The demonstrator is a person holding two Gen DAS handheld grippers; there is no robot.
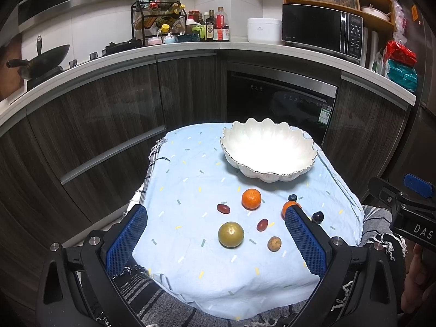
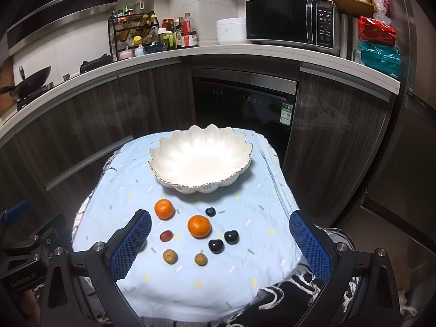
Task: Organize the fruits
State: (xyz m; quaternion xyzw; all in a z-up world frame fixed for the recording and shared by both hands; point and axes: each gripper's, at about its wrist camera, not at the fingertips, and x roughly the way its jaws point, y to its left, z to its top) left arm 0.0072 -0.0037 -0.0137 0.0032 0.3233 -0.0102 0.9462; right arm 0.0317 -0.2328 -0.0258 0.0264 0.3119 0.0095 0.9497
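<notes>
A white scalloped bowl point(image 1: 268, 150) point(image 2: 200, 160) stands empty at the far side of a small table under a light blue cloth point(image 1: 190, 169) point(image 2: 245, 259). In front of it lie loose fruits: two oranges point(image 1: 251, 198) point(image 2: 199, 226), a yellow-green round fruit point(image 1: 230, 234), red grapes point(image 1: 223, 208) point(image 2: 166, 235), dark plums point(image 2: 231, 236), a blueberry point(image 2: 210, 211) and small brown fruits point(image 2: 200, 259). My left gripper point(image 1: 215, 234) is open and empty above the near fruits. My right gripper point(image 2: 220, 237) is open and empty, also above the near fruits.
Dark kitchen cabinets and a built-in dishwasher point(image 2: 242, 103) stand behind the table. The counter holds a microwave point(image 2: 293, 23), a bottle rack point(image 2: 133, 35) and a wok point(image 1: 41, 60). The right gripper's body point(image 1: 408, 207) shows at the right edge of the left wrist view.
</notes>
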